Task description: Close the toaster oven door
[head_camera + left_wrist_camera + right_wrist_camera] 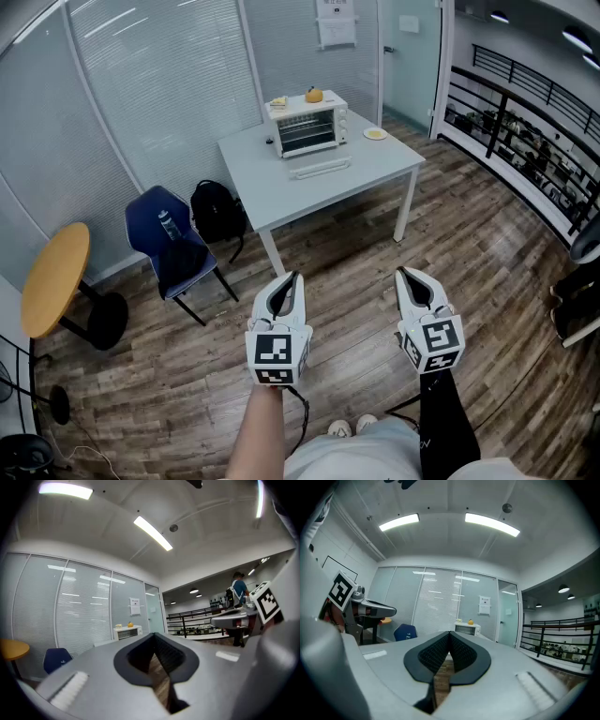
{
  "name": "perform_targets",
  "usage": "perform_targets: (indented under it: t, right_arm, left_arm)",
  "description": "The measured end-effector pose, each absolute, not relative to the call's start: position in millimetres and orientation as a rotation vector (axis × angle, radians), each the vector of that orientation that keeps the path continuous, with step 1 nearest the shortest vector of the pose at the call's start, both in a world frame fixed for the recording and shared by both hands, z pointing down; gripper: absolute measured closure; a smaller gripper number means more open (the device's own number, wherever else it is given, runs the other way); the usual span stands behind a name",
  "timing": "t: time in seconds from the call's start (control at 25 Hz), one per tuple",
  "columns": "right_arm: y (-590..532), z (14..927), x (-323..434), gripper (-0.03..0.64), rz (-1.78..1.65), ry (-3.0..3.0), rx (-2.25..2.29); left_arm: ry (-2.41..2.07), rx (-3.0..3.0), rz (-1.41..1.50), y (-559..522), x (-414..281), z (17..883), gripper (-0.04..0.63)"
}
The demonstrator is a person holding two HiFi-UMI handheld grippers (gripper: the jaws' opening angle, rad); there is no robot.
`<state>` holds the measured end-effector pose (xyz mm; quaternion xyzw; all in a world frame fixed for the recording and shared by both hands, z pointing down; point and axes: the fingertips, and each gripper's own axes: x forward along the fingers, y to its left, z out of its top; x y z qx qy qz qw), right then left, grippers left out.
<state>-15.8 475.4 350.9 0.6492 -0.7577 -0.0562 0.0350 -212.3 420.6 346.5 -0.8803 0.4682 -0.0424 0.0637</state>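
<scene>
One pale grey tabletop (375,173) stood by the blinds, well apart from the person. Left of it were one round yellow side table (56,277), one blue chair (169,244) and one black backpack (217,211) on the wooden floor (487,253). One white toaster oven (307,124) sat at the tabletop's far edge; a pale bar (319,169) lay just in front of it, whether its lowered door's handle I could not tell. Two hand-held grippers hung level near the camera: the left hand-held gripper (292,277) and the right hand-held gripper (402,273), both clenched on nothing. One small plate (375,134) lay right of the oven, and one orange fruit (313,95) topped it.
</scene>
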Motion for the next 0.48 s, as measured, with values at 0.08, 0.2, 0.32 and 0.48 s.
perform_targets:
  t: [0.08,0.2,0.32,0.48]
  right_arm:
    - [475.2,350.4,-20.1,0.615,-0.177,-2.329,1.988]
    - [476.1,351.2,-25.1,0.615,-0.181,-2.325,1.983]
    - [478.3,351.5,-29.3,0.615,-0.173,-2.343,1.996]
    - [479.4,357.1,-33.8,0.612,-0.136,-2.352,2.002]
  left_arm:
    - [1.405,-2.659,-0.114,421.6,-213.2,345.4,0.538]
    - [1.393,-2.665,-0.106,423.6,-214.9,348.1,0.538]
    - [1.386,-2.661,-0.109,426.5,-217.3,347.6,0.537]
    - [1.392,-2.647,-0.113,429.8,-220.8,347.9,0.537]
